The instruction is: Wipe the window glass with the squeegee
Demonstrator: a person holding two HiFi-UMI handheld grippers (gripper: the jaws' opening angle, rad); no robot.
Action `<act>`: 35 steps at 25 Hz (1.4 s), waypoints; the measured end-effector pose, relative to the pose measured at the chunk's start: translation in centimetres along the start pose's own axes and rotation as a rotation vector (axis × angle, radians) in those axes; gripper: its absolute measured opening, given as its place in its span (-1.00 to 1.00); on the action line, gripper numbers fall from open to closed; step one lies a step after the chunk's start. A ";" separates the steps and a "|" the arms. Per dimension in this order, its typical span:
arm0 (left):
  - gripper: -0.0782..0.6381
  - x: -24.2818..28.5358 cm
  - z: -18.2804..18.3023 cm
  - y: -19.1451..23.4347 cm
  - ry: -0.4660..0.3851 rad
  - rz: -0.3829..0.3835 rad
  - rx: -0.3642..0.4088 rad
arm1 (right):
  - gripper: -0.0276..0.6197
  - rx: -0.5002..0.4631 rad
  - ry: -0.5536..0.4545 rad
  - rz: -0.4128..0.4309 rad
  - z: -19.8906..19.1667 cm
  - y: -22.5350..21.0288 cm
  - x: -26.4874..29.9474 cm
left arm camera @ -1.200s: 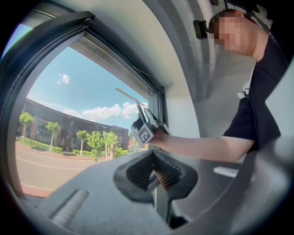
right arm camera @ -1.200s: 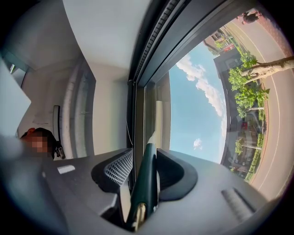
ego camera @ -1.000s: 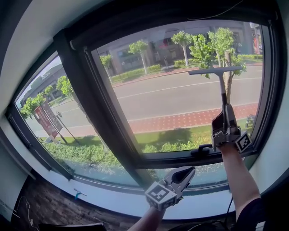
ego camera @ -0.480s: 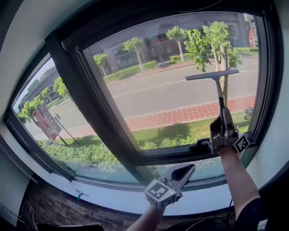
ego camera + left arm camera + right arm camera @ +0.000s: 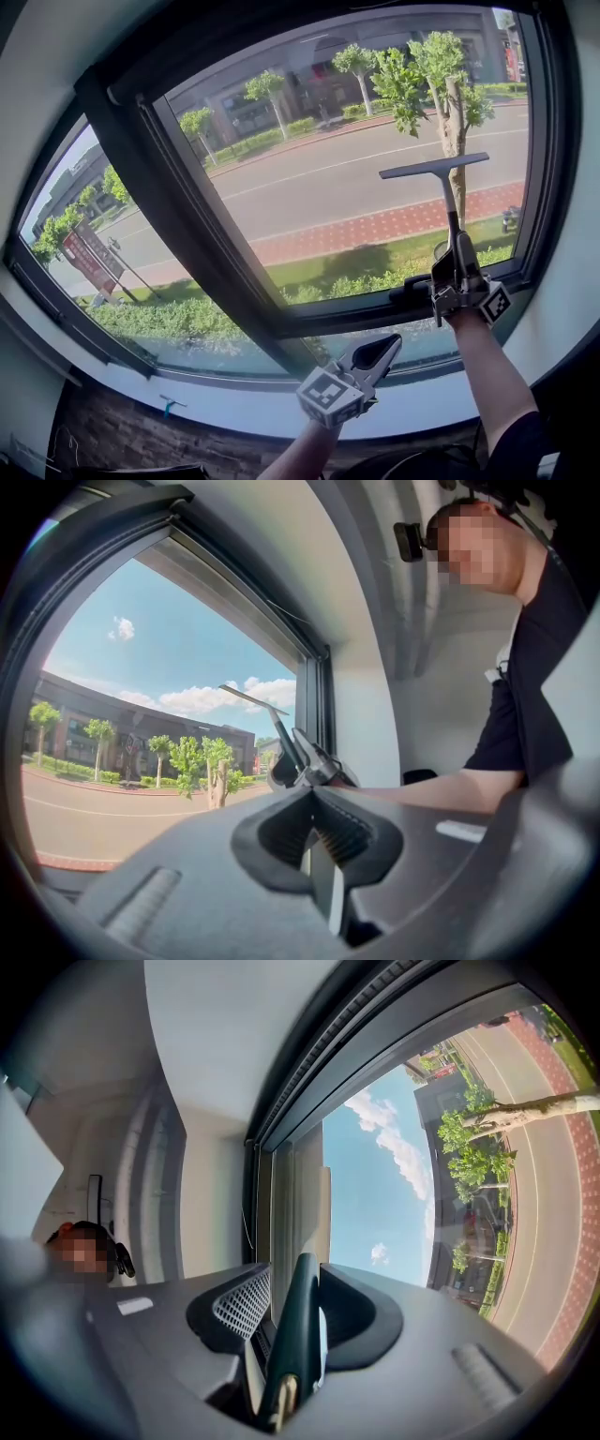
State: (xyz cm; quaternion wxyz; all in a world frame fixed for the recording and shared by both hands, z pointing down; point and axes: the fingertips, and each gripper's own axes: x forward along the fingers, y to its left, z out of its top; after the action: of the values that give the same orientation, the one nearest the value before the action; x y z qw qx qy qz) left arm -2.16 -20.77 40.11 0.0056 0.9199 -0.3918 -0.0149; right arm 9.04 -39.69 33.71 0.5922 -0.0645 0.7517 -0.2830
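Note:
The squeegee (image 5: 448,202) stands upright against the right window pane (image 5: 319,206), its black blade (image 5: 434,167) level across the glass at mid height. My right gripper (image 5: 457,277) is shut on the squeegee's dark handle (image 5: 298,1326) near the lower frame. In the left gripper view the squeegee (image 5: 255,699) and the right gripper (image 5: 305,761) show against the sky. My left gripper (image 5: 373,354) hangs lower, in front of the sill, shut with nothing between its jaws.
A thick dark mullion (image 5: 187,225) slants between the right pane and the left pane (image 5: 103,253). A black window handle (image 5: 412,291) sits on the lower frame beside my right gripper. A white sill (image 5: 234,408) runs below. The right frame post (image 5: 544,141) is close to the blade.
My right gripper has drawn the squeegee downward on the glass, the blade now lower against the street outside. The left gripper has barely shifted.

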 end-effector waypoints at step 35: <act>-0.78 -0.5 -1.9 0.7 0.018 0.014 -0.042 | -0.41 0.025 0.006 -0.225 -1.3 -5.5 -13.1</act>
State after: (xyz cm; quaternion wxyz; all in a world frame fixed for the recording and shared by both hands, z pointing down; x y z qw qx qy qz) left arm -2.88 -20.90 41.99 0.0287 0.9168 -0.3979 -0.0148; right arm 10.28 -38.11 47.78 0.5551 -0.1399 0.7380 -0.3573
